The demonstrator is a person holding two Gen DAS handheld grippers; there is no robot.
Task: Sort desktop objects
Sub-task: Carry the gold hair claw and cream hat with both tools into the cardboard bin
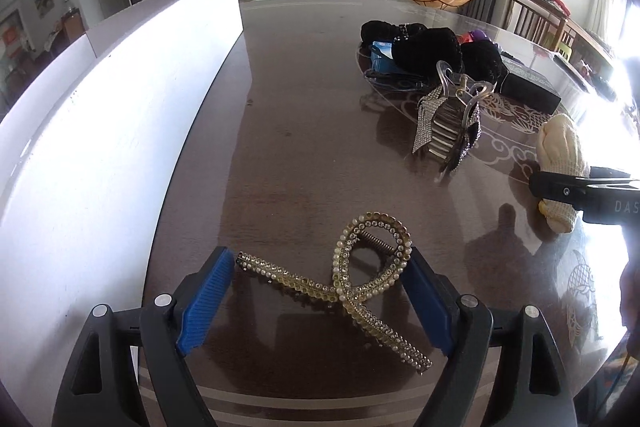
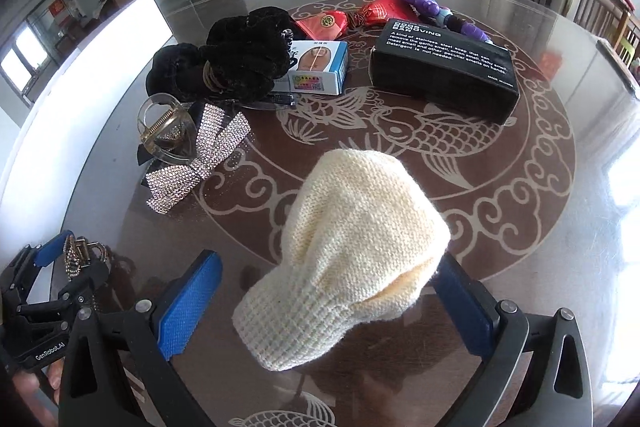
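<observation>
Sorting step in hand, on both sides at once. Over by the left edge of the worktop [image 1: 304, 115], beside the white panel [image 1: 120, 107]: pinching the gold rhinestone hair claw [image 1: 372, 283] end to end between the blue pads of the left hand-held gripper [image 1: 318, 259], apparently just clear of the surface. Nearer the front edge, straddling the cream knitted piece [image 2: 352, 227] with the right hand-held gripper [image 2: 330, 261], jaws spread wide, left pad plainly clear of the wool, right pad right against it, no squeeze visible. Next, by the look of it: carrying the claw off to wherever hair things belong, keeping the pinch firm, since such a thin curved frame could twist out; on the right, closing squarely across the soft knit before lifting. Now the count. One gold claw, one clear claw [image 2: 160, 127] with one rhinestone bow [image 2: 200, 163] touching it, one cream knit, one black box [image 2: 440, 71], one small white-and-blue box [image 2: 320, 67], two red pouches [image 2: 320, 25], one purple item [image 2: 424, 1]. Black velvet pieces [image 2: 240, 55] bunched together, two or three, hard to separate.
</observation>
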